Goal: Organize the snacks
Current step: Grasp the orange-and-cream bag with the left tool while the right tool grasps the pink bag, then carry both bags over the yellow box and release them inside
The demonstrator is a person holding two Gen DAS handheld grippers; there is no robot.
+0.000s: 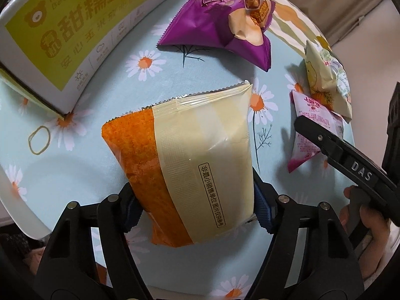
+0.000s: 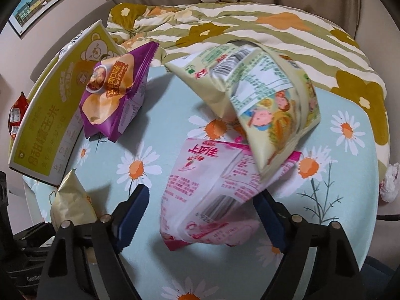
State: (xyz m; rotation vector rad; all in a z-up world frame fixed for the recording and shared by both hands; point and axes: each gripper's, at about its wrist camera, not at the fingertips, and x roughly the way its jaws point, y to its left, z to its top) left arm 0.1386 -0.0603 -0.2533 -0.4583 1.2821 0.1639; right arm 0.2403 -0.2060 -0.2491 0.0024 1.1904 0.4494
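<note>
Left gripper (image 1: 195, 210) clamped on orange-cream packet (image 1: 190, 165); right gripper (image 2: 200, 215) apart around pink packet (image 2: 212, 195). Advised squarer, mid-bag closure before lifting.

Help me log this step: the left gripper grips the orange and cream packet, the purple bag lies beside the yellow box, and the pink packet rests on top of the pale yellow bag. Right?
Not quite. The stacking is reversed: the right wrist view shows the pale yellow bag resting on the pink packet. The rest holds: the left gripper grips the orange and cream packet, and the purple bag lies beside the yellow box.
</note>
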